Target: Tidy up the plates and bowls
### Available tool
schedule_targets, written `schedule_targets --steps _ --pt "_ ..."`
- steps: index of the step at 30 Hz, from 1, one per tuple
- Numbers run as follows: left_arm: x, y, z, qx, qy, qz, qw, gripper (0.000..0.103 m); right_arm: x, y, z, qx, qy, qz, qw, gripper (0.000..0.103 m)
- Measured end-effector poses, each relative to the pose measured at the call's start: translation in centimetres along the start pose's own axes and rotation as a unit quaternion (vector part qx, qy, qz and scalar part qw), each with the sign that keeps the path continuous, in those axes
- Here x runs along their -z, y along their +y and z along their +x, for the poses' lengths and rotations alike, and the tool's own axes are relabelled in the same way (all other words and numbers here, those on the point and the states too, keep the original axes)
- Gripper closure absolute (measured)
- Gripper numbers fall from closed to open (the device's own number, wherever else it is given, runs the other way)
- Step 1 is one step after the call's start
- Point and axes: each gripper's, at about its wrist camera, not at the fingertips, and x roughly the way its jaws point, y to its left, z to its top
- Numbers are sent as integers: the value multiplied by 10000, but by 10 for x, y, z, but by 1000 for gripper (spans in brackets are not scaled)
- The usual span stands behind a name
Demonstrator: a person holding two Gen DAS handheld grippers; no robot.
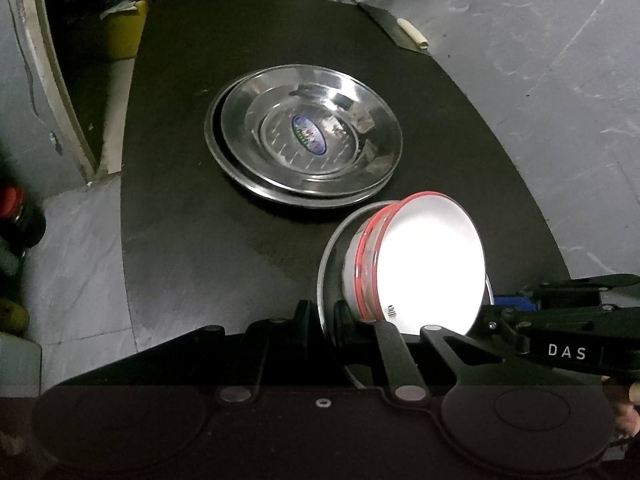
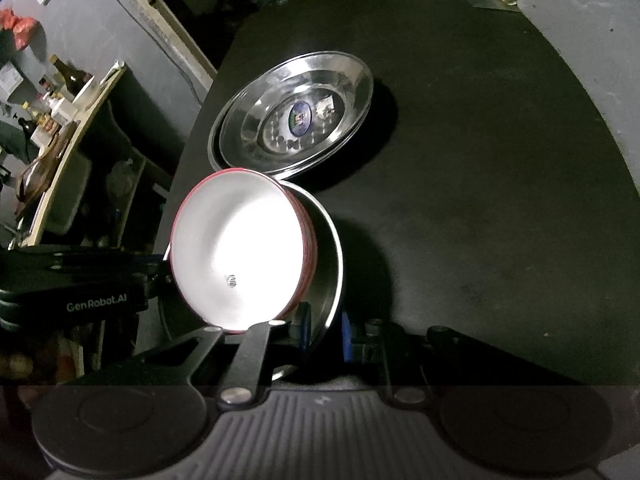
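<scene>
A steel bowl (image 1: 332,256) with white red-rimmed bowls (image 1: 432,264) nested inside it is at the near edge of the black table. My left gripper (image 1: 324,316) is shut on the steel bowl's rim, one finger inside and one outside. The right gripper (image 1: 490,308) reaches in from the right to the opposite rim. In the right wrist view my right gripper (image 2: 324,330) is shut on the steel bowl (image 2: 334,256) rim beside the white bowls (image 2: 236,248), and the left gripper (image 2: 166,268) meets it from the left. Stacked steel plates (image 1: 308,136) (image 2: 296,116) lie beyond, at the table's middle.
The round black table (image 1: 192,240) has grey floor around it. A yellow box (image 1: 124,28) stands past its far left edge, and a pale roll (image 1: 412,32) lies at the far right. Bottles (image 1: 16,216) stand on the floor to the left; a cluttered shelf (image 2: 60,100) is further left.
</scene>
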Motion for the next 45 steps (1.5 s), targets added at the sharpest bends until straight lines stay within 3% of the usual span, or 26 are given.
schedule_targets --steps 18,34,45 --pt "-30 -8 -14 248 -401 -1 9989 93 -21 -5 -21 32 -483 132 9987 86" --pt "-95 3 -1 157 -800 -290 9963 94 -96 -7 -13 64 -675 -281 9973 86" --pt "-127 18 28 11 -793 -504 9956 94 -135 -11 15 39 -549 -460 9974 86"
